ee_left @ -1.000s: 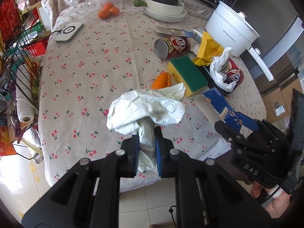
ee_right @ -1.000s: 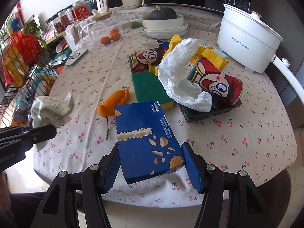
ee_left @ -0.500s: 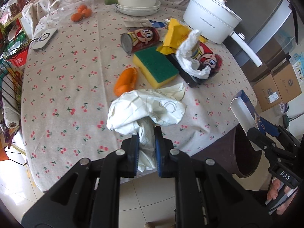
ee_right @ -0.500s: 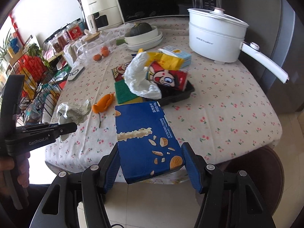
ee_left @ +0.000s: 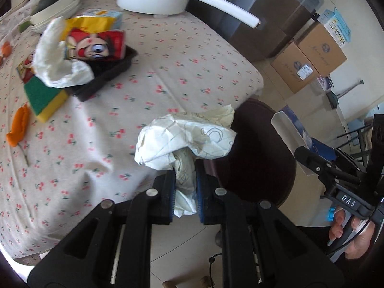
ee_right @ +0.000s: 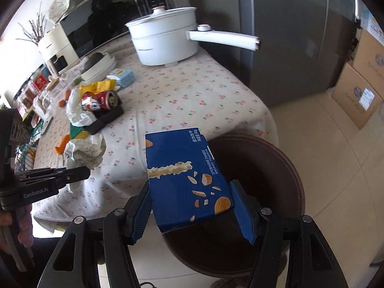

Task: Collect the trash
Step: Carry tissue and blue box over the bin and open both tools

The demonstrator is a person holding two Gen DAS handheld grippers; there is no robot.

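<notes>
crumpled paper (ee_left: 184,139) is pinched in the left jaws, a blue box (ee_right: 187,177) in the right; the cherry-print surface (ee_right: 192,96) is seen at 11 o'clock, a brown bin (ee_right: 271,180) below.

I see a pale tablecloth (ee_right: 192,91) dotted with red cherries; beside it a dark brown bin (ee_right: 271,168); the biscuit box (ee_right: 187,175) is deep blue with almond prints; the crumpled wrapper (ee_left: 184,139) is white with grey line-drawings.

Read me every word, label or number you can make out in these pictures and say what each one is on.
"GenRobot.AI": side of the left hand-held gripper.
"DAS": side of the right hand-held gripper.
Chinese print with "40g" on the blue cardboard snack box: characters too small to read.
Grey brand mark on the white electric pot: blurred.
Cardboard carton labels: unreadable.
</notes>
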